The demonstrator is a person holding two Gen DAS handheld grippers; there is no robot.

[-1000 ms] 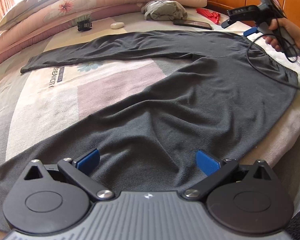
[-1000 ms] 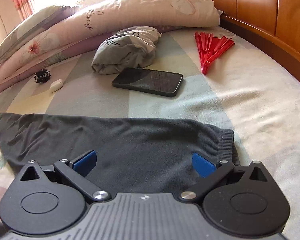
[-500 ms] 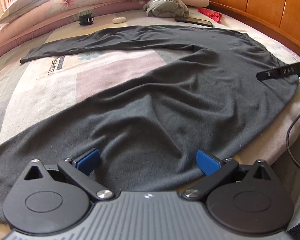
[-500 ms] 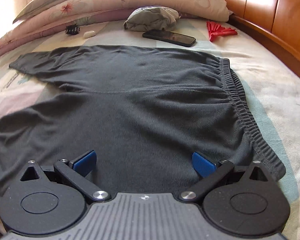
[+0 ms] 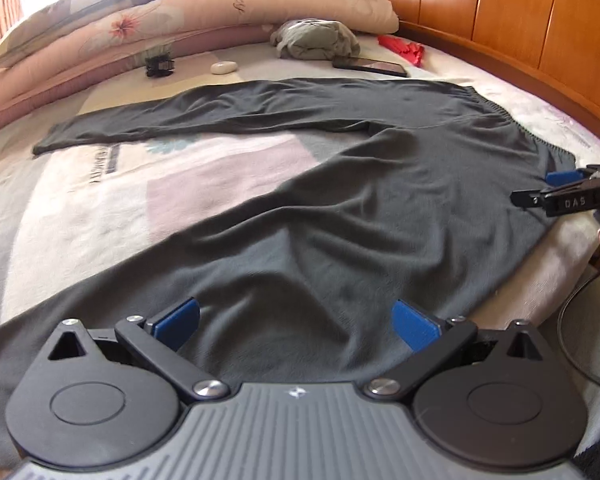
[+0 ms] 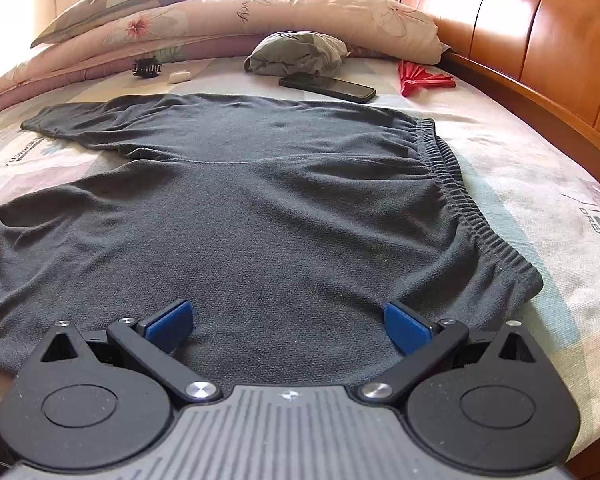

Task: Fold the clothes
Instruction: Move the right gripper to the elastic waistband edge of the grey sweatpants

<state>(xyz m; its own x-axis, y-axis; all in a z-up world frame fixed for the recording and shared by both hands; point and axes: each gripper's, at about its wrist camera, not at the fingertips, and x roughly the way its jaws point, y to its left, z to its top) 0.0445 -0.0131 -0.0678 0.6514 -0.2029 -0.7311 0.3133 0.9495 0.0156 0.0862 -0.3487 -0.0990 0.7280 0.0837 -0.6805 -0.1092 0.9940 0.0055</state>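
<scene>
Dark grey trousers (image 5: 340, 208) lie spread flat on the bed (image 5: 100, 216), legs splayed apart, waistband toward the headboard edge. Left claw (image 5: 296, 320) and right claw (image 6: 288, 320), both spread and empty, hover at the near edge, seemingly poised to fold.
</scene>
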